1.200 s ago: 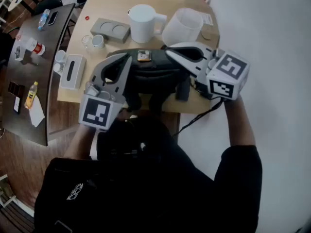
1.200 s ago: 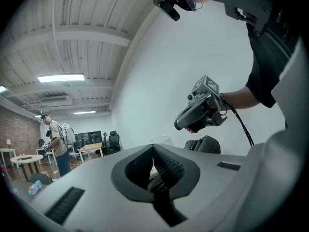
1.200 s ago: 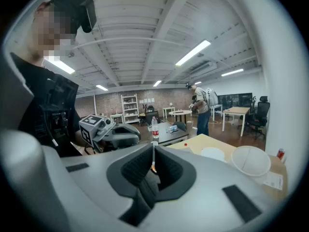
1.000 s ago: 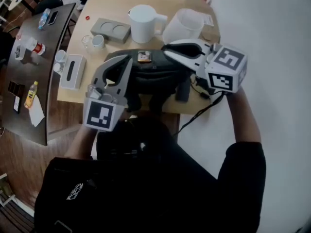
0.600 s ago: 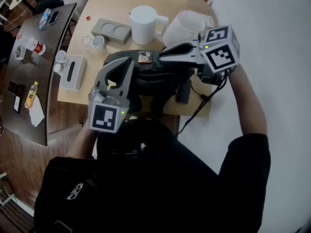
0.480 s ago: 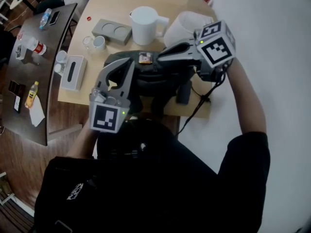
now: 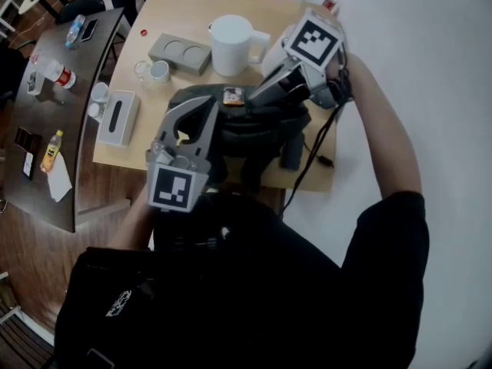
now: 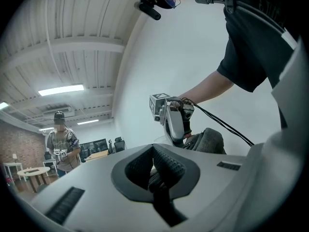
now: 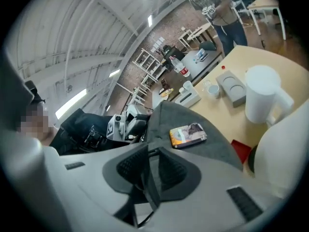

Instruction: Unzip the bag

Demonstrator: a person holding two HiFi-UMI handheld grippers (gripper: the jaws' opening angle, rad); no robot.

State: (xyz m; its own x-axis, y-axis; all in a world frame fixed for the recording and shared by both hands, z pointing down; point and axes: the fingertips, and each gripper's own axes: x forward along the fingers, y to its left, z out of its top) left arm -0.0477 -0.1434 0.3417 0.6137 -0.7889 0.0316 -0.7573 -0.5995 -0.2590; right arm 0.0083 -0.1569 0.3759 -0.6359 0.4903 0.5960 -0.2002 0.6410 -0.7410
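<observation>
The dark grey bag (image 7: 257, 125) is lying at the 6 o'clock edge of the desk (image 7: 177, 18). The left tongs (image 7: 208, 107) are clamping its 9 o'clock end; the right tongs (image 7: 254, 98) are gaping, a strap (image 9: 147, 178) between them.

Upper middle: one grey bag (image 7: 254, 125), one white jug (image 7: 231, 44), one grey tray (image 7: 180, 52) with two round hollows, two small cups (image 7: 159, 71) (image 7: 142, 69) beside it, one tissue box (image 7: 119, 117). Left edge: three bottles (image 7: 52, 71) (image 7: 51, 151) (image 7: 71, 29) on the dark table (image 7: 69, 121).
</observation>
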